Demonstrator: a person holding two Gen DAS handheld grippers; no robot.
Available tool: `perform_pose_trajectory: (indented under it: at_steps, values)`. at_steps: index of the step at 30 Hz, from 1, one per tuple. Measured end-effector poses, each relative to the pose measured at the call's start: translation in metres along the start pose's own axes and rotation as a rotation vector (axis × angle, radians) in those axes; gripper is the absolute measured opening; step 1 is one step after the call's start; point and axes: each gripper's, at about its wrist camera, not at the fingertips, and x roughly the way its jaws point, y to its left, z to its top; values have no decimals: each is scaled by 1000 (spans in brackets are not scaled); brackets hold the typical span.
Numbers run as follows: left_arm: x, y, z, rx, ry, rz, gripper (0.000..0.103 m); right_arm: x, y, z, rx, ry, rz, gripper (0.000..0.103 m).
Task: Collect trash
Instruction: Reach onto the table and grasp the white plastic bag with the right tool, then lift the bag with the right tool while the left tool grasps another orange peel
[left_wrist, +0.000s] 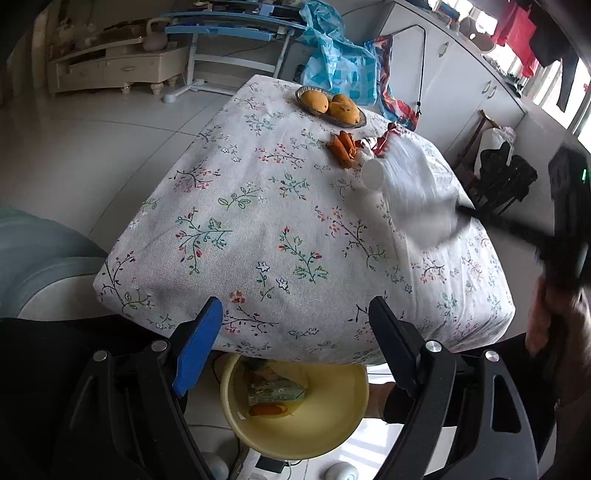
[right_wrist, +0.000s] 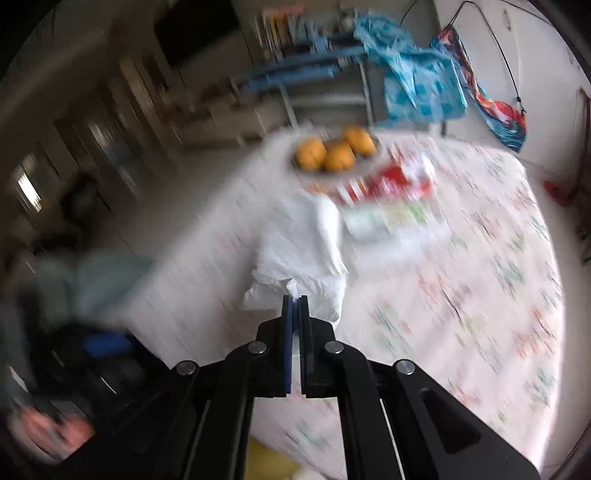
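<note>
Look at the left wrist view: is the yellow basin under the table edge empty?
No. The yellow basin already holds a small printed carton and an orange scrap.

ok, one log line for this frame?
right claw: shut on white tissue | left claw: open, empty | yellow basin: below table edge
</note>
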Motion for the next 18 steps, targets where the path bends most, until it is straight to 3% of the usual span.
perform_pose_trajectory:
  at_steps: [3,6,7,8,9,10,15,18]
  values:
    - [3,-2,0,14,11,12,78,16,-9,-24,-9,116,-41,4]
    - [6,-5,6,20,28,10,78,13,-11,-24,-9,106,-62,7]
    - [7,-6,10,23,29,11,78,11,-12,-21,0,88,-51,21]
    - [8,-7,13,26,28,12,78,10,-13,-18,4,75,-57,53]
    - [9,-9,22,32,22,17,78,10,-13,-14,3,58,-77,69]
    - [10,-12,30,36,15,21,78,9,-12,-10,-8,35,-106,77]
    - [32,-22,82,43,-18,45,78,32,-4,-1,-60,65,-116,77]
    - [63,-26,114,26,1,67,78,47,2,-13,-99,106,-132,75]
